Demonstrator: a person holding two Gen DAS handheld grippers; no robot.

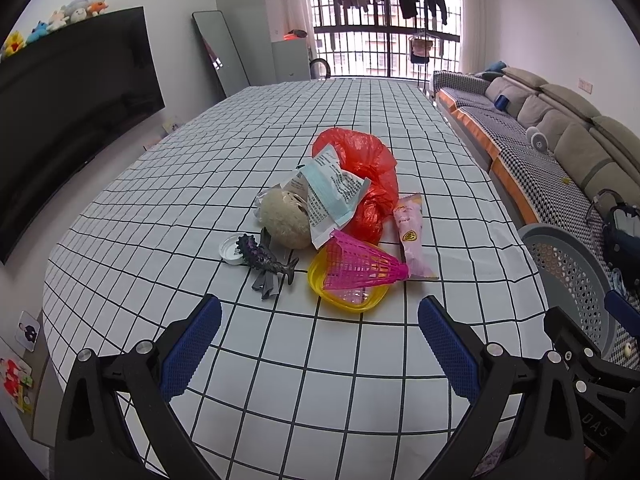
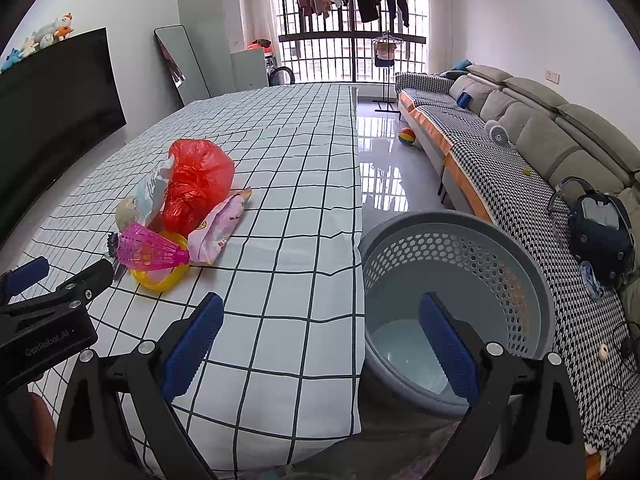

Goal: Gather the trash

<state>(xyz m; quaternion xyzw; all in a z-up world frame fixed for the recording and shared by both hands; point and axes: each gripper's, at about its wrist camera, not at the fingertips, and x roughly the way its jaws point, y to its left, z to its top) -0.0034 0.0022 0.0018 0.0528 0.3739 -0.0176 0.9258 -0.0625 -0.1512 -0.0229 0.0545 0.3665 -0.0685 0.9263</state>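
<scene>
A pile of trash lies on the checked tablecloth [image 1: 280, 360]: a red plastic bag [image 1: 368, 160], paper wrappers [image 1: 328, 188], a beige fuzzy ball [image 1: 286, 220], a pink snack packet [image 1: 412, 236], a pink plastic shuttlecock [image 1: 360, 264] on a yellow lid [image 1: 344, 300], a dark toy figure [image 1: 264, 260] and a small round lid [image 1: 231, 249]. My left gripper [image 1: 320, 344] is open and empty, short of the pile. My right gripper [image 2: 320, 344] is open and empty, over the table's right edge beside the grey perforated basket [image 2: 460, 264]. The pile also shows in the right wrist view [image 2: 192, 184].
The basket stands on the floor to the right of the table [image 1: 568, 276]. A sofa [image 2: 520, 152] with a dark bag [image 2: 600, 232] runs along the right wall. A TV [image 1: 60, 120] is on the left. A ball [image 2: 407, 137] lies on the floor.
</scene>
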